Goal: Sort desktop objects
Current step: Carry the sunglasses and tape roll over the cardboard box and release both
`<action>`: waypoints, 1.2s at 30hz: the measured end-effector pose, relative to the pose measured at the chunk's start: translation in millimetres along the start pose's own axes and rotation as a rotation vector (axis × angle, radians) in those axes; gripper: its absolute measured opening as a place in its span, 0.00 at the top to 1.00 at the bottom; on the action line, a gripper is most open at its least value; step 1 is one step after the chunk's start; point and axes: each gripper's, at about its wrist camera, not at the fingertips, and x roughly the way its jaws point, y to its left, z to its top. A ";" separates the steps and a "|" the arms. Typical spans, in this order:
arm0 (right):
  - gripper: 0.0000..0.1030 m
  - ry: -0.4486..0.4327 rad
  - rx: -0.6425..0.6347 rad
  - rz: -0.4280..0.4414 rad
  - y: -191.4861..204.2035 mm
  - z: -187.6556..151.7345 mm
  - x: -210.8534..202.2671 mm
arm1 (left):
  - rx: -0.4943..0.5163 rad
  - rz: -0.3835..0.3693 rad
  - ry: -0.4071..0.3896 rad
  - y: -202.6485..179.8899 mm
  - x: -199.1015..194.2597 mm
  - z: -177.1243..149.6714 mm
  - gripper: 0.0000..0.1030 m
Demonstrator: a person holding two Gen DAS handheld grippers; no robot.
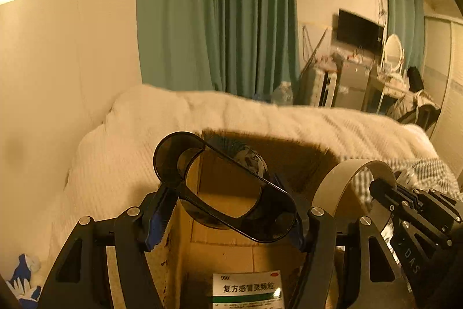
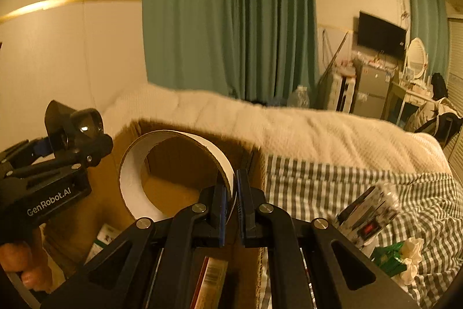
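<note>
Both my tools loaded above the cardboard box [image 1: 231, 248]

My left tool [image 1: 225, 210] pinches dark sunglasses [image 1: 228, 193]; my right tool [image 2: 234, 204] clamps a tape roll's [image 2: 173, 173] rim. Medicine packet [image 1: 246, 290] inside; striped bedding [image 2: 347, 187] right.

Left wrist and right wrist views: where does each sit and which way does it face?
Left wrist: on the left gripper, angled down into the cardboard box; holds dark tape dispenser.
Right wrist: on the right gripper, same heading; pinches tape roll; a hand shows.
Shared: box, bed, curtains.
</note>
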 end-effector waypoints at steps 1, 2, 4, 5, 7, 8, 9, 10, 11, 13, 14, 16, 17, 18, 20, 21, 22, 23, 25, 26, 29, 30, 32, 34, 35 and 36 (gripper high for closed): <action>0.94 0.030 -0.006 0.003 0.5 -2.3 6.9 | 0.001 0.003 0.013 -2.5 4.6 0.1 0.34; 0.94 0.046 -0.009 0.006 2.1 -4.7 10.6 | 0.001 0.003 0.022 -2.9 6.7 -1.4 0.34; 0.92 0.076 -0.023 0.009 4.8 -8.3 17.2 | 0.001 -0.005 0.023 -1.6 5.8 -2.9 0.33; 0.88 0.088 -0.032 0.007 6.0 -10.1 19.8 | -0.009 -0.007 0.005 -1.6 0.5 -2.3 0.33; 0.74 0.095 -0.040 0.003 6.2 -12.4 20.4 | -0.026 -0.016 -0.017 1.1 -6.8 -0.7 0.29; 0.61 0.093 -0.042 0.000 6.1 -11.8 19.8 | -0.032 -0.023 -0.034 2.3 -13.0 -0.1 0.20; 0.56 0.085 -0.045 -0.005 5.4 -11.1 17.3 | -0.036 -0.021 -0.050 2.8 -16.4 2.5 0.17; 0.55 0.078 -0.048 -0.005 7.7 -10.7 12.4 | -0.037 -0.016 -0.062 4.3 -19.9 4.7 0.17; 0.51 0.072 -0.051 -0.004 10.1 -9.7 7.4 | -0.038 -0.014 -0.071 4.7 -24.0 6.2 0.17; 0.44 0.064 -0.057 -0.002 8.5 -6.2 1.9 | -0.043 -0.022 -0.083 4.7 -30.1 8.1 0.14; 0.41 0.065 -0.061 0.001 10.0 -4.1 -0.2 | -0.043 -0.025 -0.086 3.7 -33.1 8.8 0.11; 0.39 0.081 -0.077 0.018 11.4 -0.5 -1.7 | -0.041 -0.018 -0.092 1.7 -37.4 10.6 0.09; 0.38 0.085 -0.085 0.020 12.3 0.6 -2.4 | -0.038 -0.016 -0.095 0.3 -39.4 11.6 0.08; 0.37 0.088 -0.091 0.017 12.7 1.1 -3.2 | -0.036 -0.016 -0.098 -1.0 -41.5 12.8 0.08; 0.34 0.094 -0.093 0.014 11.8 3.3 -4.4 | -0.038 -0.020 -0.109 -3.6 -47.2 14.6 0.07; 0.33 0.095 -0.089 0.017 10.0 3.6 -5.8 | -0.039 -0.024 -0.115 -4.5 -50.3 15.6 0.06; 0.32 0.098 -0.081 0.024 7.2 4.3 -7.8 | -0.040 -0.027 -0.121 -5.4 -52.5 16.8 0.04; 0.29 0.103 -0.075 0.028 5.9 4.8 -9.1 | -0.042 -0.030 -0.131 -6.0 -56.7 17.7 0.02; 0.27 0.104 -0.065 0.037 1.7 6.1 -13.7 | -0.044 -0.028 -0.151 -7.8 -64.7 20.0 0.00; 0.27 0.102 -0.063 0.038 0.4 6.5 -15.9 | -0.046 -0.028 -0.165 -8.8 -70.0 21.3 0.00; 0.27 0.079 -0.054 0.043 -7.1 9.1 -29.2 | -0.054 -0.030 -0.194 -11.7 -81.5 23.9 0.00; 0.26 0.068 -0.050 0.046 -8.7 9.8 -34.8 | -0.060 -0.032 -0.208 -13.1 -86.5 24.7 0.00; 0.23 0.036 -0.037 0.048 -17.3 12.5 -47.3 | -0.071 -0.040 -0.229 -16.6 -95.3 25.3 0.00; 0.22 -0.003 -0.021 0.052 -26.3 15.3 -60.4 | -0.095 -0.052 -0.261 -19.2 -104.6 25.6 0.00; 0.22 -0.025 -0.011 0.058 -31.8 16.6 -67.4 | -0.109 -0.062 -0.278 -20.2 -108.9 25.7 0.00; 0.22 -0.045 -0.001 0.065 -37.4 17.4 -73.8 | -0.121 -0.071 -0.293 -21.2 -112.4 25.3 0.00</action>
